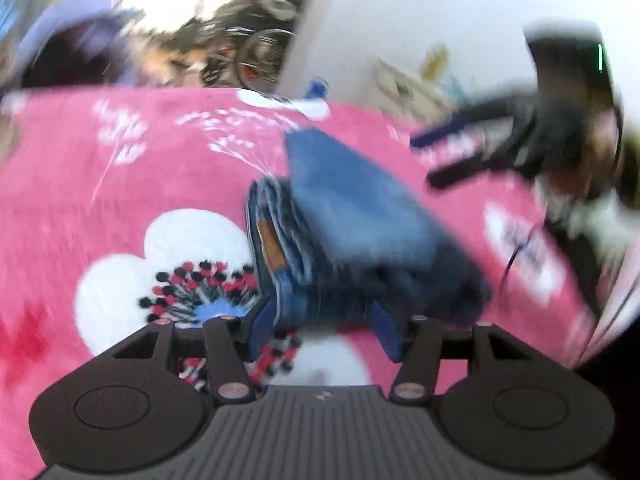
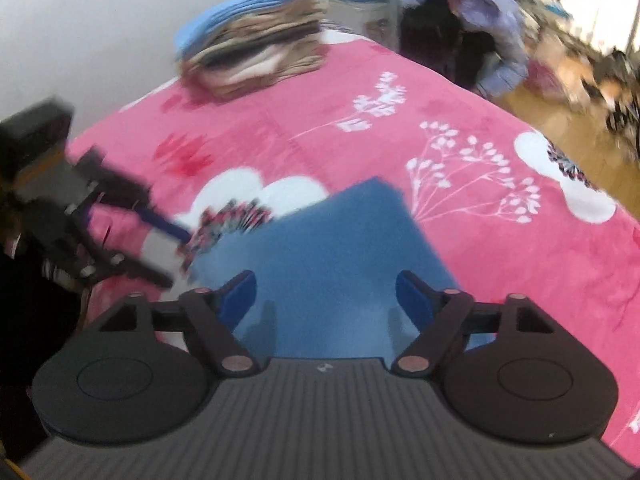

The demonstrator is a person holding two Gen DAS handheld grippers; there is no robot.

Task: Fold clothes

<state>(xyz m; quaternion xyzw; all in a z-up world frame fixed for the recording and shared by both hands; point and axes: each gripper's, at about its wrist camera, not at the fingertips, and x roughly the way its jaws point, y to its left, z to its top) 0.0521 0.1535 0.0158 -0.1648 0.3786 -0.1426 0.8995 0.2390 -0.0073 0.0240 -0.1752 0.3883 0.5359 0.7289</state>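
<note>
Blue jeans (image 1: 352,216), folded into a thick bundle, lie on a pink flowered blanket (image 1: 120,184). In the left wrist view my left gripper (image 1: 324,332) is open, and the near end of the bundle sits between its blue pads (image 1: 386,334). My right gripper (image 1: 424,160) shows blurred at the upper right, beyond the jeans, fingers apart. In the right wrist view the right gripper (image 2: 328,296) hangs open just above the flat top of the jeans (image 2: 332,248). The left gripper (image 2: 178,258) comes in from the left, blurred, at the edge of the jeans.
A stack of folded clothes (image 2: 256,52) lies at the blanket's far corner by a white wall. A person in a lilac hooded jacket (image 2: 480,20) crouches beyond the far edge. Wooden floor (image 2: 560,120) with clutter lies to the right. Open blanket (image 2: 480,220) spreads right of the jeans.
</note>
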